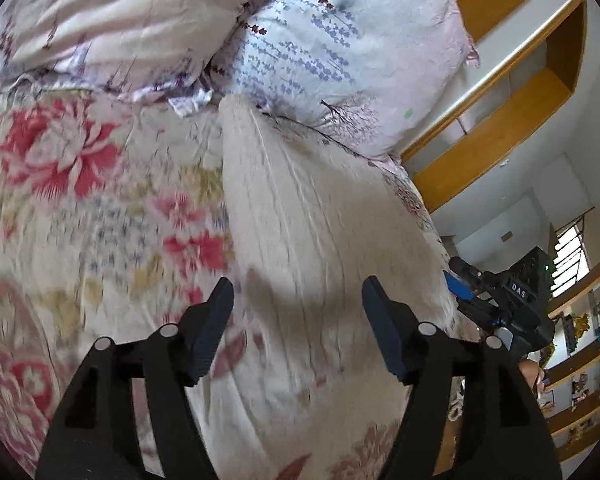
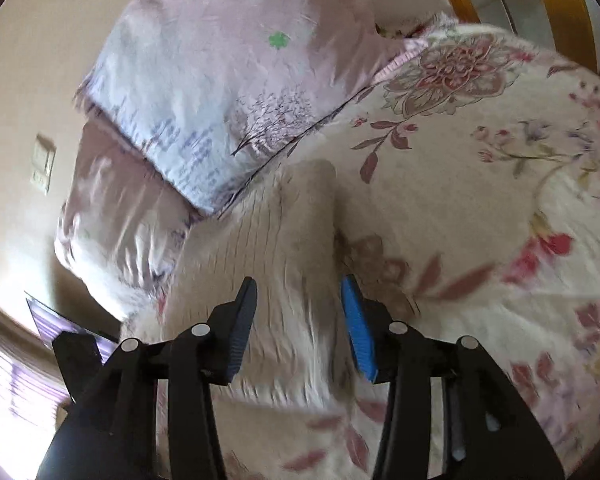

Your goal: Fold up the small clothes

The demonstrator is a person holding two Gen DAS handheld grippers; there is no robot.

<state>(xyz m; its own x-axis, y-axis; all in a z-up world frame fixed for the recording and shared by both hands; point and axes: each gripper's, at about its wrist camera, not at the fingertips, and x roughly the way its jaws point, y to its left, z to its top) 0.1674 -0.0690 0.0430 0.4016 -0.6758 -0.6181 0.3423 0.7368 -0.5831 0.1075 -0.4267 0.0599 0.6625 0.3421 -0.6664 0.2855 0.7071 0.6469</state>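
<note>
both claws, left gripper point(image 1: 298, 300) and right gripper point(image 2: 298, 304), gape empty; beige ribbed garment point(image 1: 300, 208) stretches lengthwise straight ahead beneath them.

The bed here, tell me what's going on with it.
A person holds a gripper in each hand over a cream ribbed garment lying on the flowered bedspread, its far end by the pillow. The left gripper and the right gripper both hang open above the cloth, neither holding it. The pictures are blurred, so they seem to be moving. No fold is visible.
</note>
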